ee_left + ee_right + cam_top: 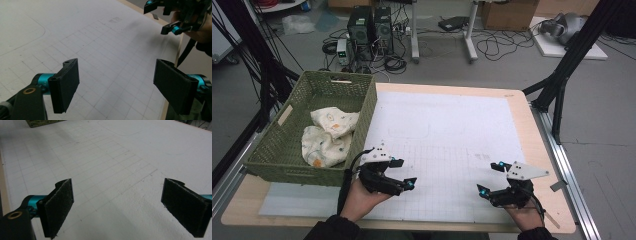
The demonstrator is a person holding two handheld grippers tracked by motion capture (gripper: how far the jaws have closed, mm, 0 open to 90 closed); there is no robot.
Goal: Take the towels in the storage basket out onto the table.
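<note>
Grey concrete floor with computer towers, loose cables and cardboard boxes fills the top of the high view, and below it stands the bench, a pale wooden top covered by a white gridded mat. At the left edge of the bench, in the left middle of the frame, sits a green woven basket holding two folded cream cloths with small prints, one lying partly over the other.

At the lower left of the frame the left hand-held gripper is held just over the mat, right beside the basket's near right corner, its jaws pointing toward the centre of the bench. In the left gripper view its black pads stand wide apart with bare mat between them: released, nothing grasped.

At the lower right of the high view the right hand-held gripper hangs over the mat near the bench's right edge, well apart from the basket. In the right gripper view its pads are spread wide over bare grid, likewise released
</note>
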